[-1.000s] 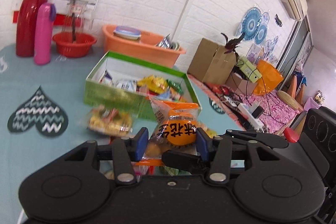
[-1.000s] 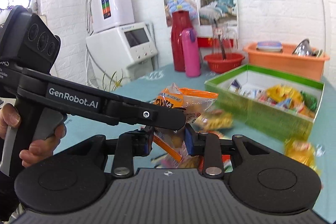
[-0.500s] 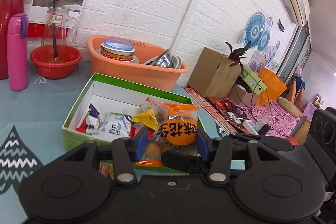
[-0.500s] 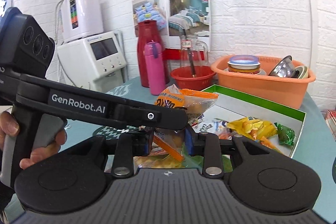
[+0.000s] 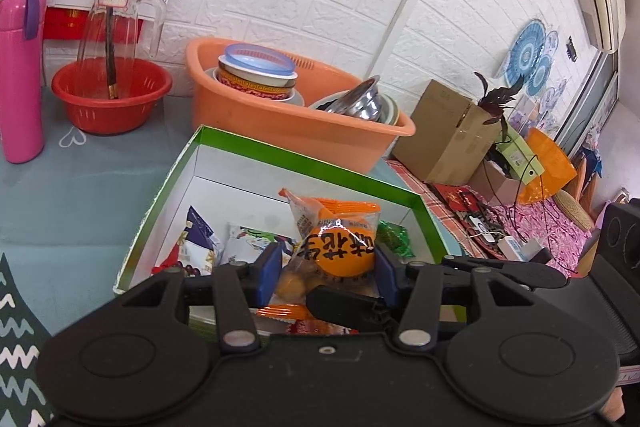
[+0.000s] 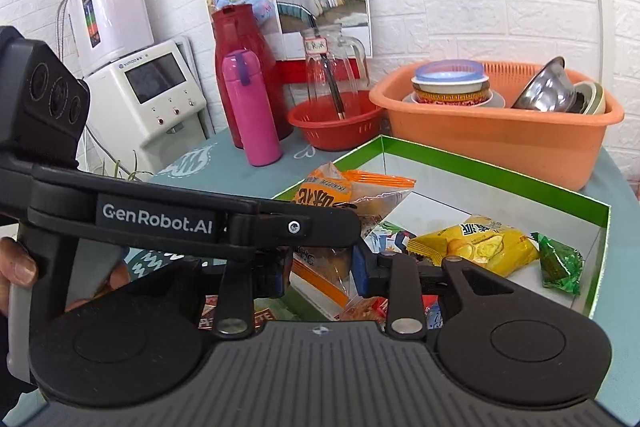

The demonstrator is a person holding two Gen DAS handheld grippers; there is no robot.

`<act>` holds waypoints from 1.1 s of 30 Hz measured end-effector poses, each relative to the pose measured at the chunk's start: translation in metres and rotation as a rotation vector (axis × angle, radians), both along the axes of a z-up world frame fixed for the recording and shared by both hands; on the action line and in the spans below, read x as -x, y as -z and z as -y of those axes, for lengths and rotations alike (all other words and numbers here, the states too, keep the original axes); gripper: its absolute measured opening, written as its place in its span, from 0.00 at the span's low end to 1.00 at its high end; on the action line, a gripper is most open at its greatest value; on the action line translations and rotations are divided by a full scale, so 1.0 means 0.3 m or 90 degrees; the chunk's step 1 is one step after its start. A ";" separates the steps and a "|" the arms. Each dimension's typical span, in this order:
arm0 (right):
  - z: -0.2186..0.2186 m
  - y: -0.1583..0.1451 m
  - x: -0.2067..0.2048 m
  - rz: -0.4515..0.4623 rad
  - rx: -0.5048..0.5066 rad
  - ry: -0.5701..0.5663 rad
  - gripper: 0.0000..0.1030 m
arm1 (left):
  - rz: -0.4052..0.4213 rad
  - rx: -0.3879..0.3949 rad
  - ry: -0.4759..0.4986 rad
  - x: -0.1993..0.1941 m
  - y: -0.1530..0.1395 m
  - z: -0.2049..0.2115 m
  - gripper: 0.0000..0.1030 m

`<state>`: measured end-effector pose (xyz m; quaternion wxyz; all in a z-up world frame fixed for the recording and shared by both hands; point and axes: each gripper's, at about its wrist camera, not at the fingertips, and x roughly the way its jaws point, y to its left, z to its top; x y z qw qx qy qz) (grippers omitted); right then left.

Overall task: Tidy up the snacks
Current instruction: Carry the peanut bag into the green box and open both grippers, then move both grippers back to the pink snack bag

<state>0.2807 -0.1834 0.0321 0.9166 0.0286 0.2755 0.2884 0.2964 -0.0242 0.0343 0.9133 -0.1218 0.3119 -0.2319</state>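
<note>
Both grippers grip one orange snack packet (image 5: 340,247), clear with black characters and round cakes inside; it also shows in the right wrist view (image 6: 348,195). My left gripper (image 5: 326,273) is shut on it, and my right gripper (image 6: 320,267) is shut on it from the other side. The packet hangs above the open green box (image 5: 180,171) with a white inside, which also shows in the right wrist view (image 6: 480,163). In the box lie a yellow packet (image 6: 476,247), a green packet (image 6: 560,263) and blue-white packets (image 5: 200,247).
Behind the box stands an orange basin (image 5: 280,115) with bowls. A red basket (image 5: 112,99) holds a glass jug (image 5: 116,15). A pink flask (image 5: 20,71) and a red thermos (image 6: 244,67) stand at the left. A white machine (image 6: 156,91) stands beyond the table.
Both grippers carried the orange packet forward from the table to above the green box. The loose snacks on the table have left the view.
</note>
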 end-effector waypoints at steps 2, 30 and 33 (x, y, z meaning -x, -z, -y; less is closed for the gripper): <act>-0.013 0.017 -0.018 -0.004 0.015 -0.001 0.55 | -0.003 -0.014 -0.013 -0.015 0.018 0.002 0.99; 0.000 -0.026 0.607 0.104 0.034 -0.021 1.00 | 0.013 -0.013 -0.039 0.623 -0.039 -0.114 1.00; 0.010 0.040 0.663 0.060 -0.012 -0.023 1.00 | -0.028 0.005 -0.037 0.652 0.045 -0.137 1.00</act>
